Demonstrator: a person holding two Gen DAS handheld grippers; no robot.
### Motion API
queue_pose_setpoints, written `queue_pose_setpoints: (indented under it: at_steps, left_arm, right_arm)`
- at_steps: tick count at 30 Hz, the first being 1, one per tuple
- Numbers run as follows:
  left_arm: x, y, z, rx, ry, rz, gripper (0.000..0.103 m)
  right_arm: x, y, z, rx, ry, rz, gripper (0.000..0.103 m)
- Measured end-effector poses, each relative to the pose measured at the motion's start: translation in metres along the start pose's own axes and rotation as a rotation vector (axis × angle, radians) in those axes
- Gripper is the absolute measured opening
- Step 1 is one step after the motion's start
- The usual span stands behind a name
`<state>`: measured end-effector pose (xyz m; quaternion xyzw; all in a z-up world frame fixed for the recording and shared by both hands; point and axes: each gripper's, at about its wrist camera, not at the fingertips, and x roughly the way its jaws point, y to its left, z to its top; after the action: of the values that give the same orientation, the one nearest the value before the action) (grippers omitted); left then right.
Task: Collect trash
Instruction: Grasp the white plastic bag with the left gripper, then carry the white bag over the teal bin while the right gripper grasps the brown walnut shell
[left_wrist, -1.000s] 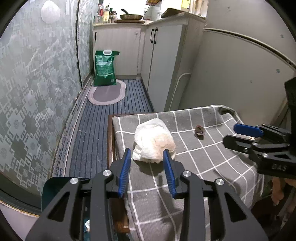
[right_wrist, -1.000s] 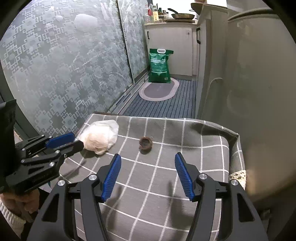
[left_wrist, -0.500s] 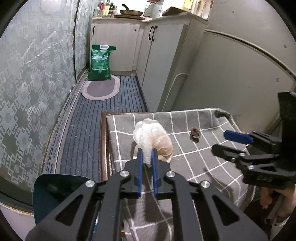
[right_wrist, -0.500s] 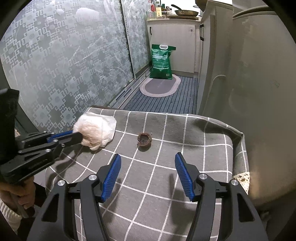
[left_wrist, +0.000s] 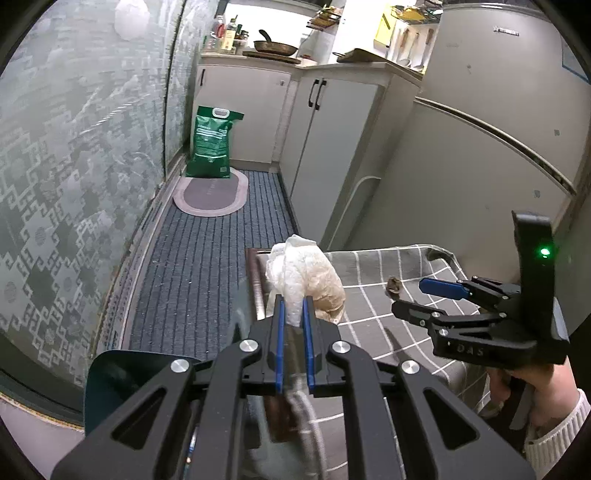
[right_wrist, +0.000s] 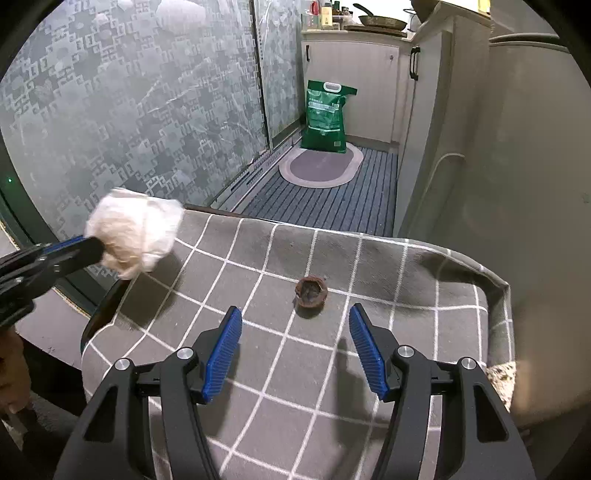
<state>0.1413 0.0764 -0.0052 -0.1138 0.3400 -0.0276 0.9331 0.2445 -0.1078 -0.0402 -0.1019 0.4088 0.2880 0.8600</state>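
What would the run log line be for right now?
left gripper: shut on crumpled wad, lifted | right gripper: open | brown scrap: on cloth

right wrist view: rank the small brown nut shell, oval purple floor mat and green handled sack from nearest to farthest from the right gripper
1. Small brown nut shell, just ahead of the open right gripper, on the grey checked cloth.
2. Oval purple floor mat, on the floor beyond.
3. Green handled sack, standing at the mat's far end.

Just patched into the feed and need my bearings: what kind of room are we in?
Most likely a narrow home kitchen: a frying pan sits on the counter above white cabinets, with condiment bottles beside it. A green sack stands on the floor by a frosted sliding door.
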Motion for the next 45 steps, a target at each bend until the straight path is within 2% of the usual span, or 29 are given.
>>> queue_pose_setpoints:
  at_steps: [7, 9, 14, 19, 21, 22, 30, 45]
  left_arm:
    - [-0.016, 0.022, -0.004, -0.011, -0.016, 0.011, 0.01]
    - [-0.019, 0.03, -0.006, -0.015, -0.013, 0.019, 0.01]
    - [-0.025, 0.047, -0.013, -0.024, -0.006, 0.039, 0.01]
    - [-0.031, 0.064, -0.018, -0.032, 0.001, 0.051, 0.01]
    - [-0.031, 0.07, -0.021, -0.034, 0.007, 0.059, 0.01]
    - [-0.032, 0.074, -0.023, -0.034, 0.011, 0.065, 0.01]
    - [-0.037, 0.099, -0.041, -0.039, 0.041, 0.102, 0.01]
    - [-0.017, 0.158, -0.084, -0.091, 0.169, 0.184, 0.01]
  right_arm:
    - [0.017, 0.002, 0.01, 0.024, 0.036, -0.021, 0.059]
    - [0.023, 0.003, 0.011, 0.031, 0.047, -0.036, 0.049]
    - [0.03, 0.005, 0.017, 0.05, 0.054, -0.076, 0.046]
    - [0.034, 0.008, 0.02, 0.056, 0.06, -0.105, 0.036]
    - [0.034, 0.011, 0.021, 0.051, 0.064, -0.108, 0.022]
    - [0.034, 0.013, 0.022, 0.045, 0.066, -0.115, 0.02]
    - [0.031, 0.029, 0.02, 0.042, 0.061, -0.091, 0.02]
    - [0.006, 0.109, 0.046, -0.057, -0.007, 0.03, 0.02]
